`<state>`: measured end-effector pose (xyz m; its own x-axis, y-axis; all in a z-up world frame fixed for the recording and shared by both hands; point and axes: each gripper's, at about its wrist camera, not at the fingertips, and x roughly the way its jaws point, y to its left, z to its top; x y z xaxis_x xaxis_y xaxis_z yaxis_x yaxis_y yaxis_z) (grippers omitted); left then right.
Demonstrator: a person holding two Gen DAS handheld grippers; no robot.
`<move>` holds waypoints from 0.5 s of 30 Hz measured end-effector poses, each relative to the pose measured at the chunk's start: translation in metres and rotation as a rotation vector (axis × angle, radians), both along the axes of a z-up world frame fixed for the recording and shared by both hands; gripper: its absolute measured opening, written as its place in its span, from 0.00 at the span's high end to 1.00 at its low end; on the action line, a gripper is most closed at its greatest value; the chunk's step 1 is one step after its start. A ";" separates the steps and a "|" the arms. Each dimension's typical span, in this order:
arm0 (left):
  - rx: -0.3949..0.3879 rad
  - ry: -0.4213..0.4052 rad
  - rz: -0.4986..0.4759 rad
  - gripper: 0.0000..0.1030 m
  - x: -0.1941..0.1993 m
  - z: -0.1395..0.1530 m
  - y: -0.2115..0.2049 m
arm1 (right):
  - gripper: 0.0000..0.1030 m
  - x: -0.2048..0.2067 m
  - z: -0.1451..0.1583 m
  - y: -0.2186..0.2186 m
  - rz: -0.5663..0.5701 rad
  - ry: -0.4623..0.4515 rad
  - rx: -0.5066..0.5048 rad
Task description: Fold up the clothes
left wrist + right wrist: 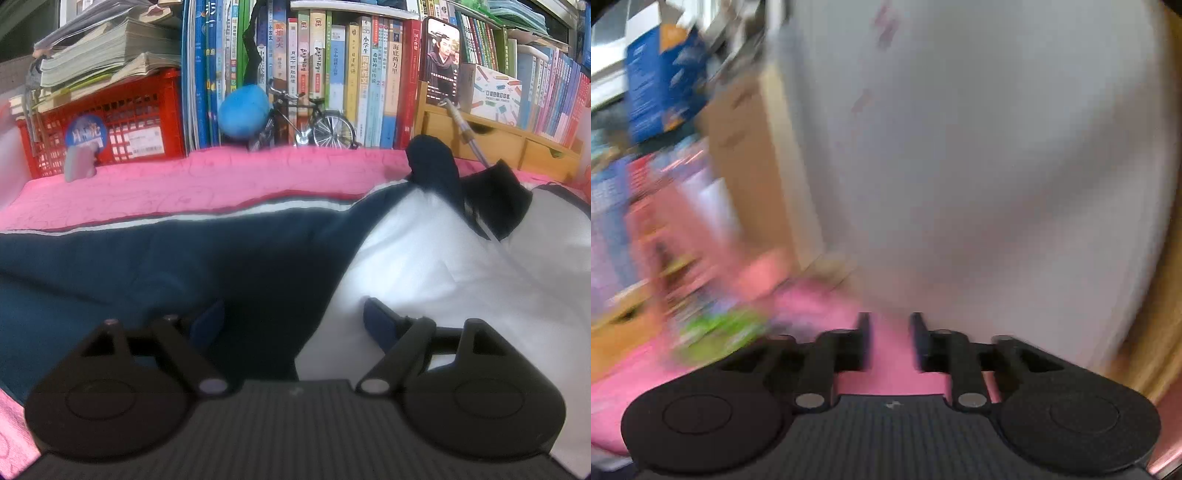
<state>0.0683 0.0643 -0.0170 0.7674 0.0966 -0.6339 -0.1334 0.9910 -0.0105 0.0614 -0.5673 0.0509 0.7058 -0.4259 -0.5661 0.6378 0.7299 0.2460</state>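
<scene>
Both tongs stand apart with nothing pinched: the left tongs (293,325) are spread wide, low over the navy-and-white jacket (258,266), one fingertip (207,325) above the navy cloth and the other above the white panel. That jacket lies spread on the pink cloth (184,184) covering the counter, in front of a row of books (332,74), a red crate (110,122) and a small model bicycle (310,125). Blurred by motion, the right tongs (888,341) show a narrower, empty gap over the pink cloth, facing a pale surface (997,166).
</scene>
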 end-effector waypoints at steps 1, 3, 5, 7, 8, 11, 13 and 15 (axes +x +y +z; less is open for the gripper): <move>0.001 0.000 0.000 0.18 0.000 0.000 0.000 | 0.42 0.010 -0.007 0.011 0.077 0.011 0.091; 0.001 0.000 0.000 0.18 0.000 0.000 0.000 | 0.24 0.033 -0.014 0.043 0.186 0.049 0.138; 0.001 0.000 -0.001 0.18 0.000 0.000 0.000 | 0.16 0.070 -0.023 0.090 0.232 0.122 0.075; 0.001 0.001 -0.002 0.18 0.000 0.000 0.001 | 0.14 0.113 -0.033 0.132 0.246 0.191 -0.020; 0.001 0.001 -0.002 0.18 0.000 0.000 0.001 | 0.11 0.132 -0.043 0.155 0.244 0.227 -0.066; -0.001 0.001 -0.002 0.18 0.000 0.000 0.001 | 0.07 0.180 -0.068 0.193 0.199 0.328 -0.165; -0.002 0.001 -0.003 0.17 0.000 0.000 0.001 | 0.09 0.199 -0.084 0.196 0.109 0.398 -0.213; -0.004 0.002 -0.006 0.16 0.000 0.000 0.001 | 0.18 0.206 -0.089 0.184 0.053 0.372 -0.175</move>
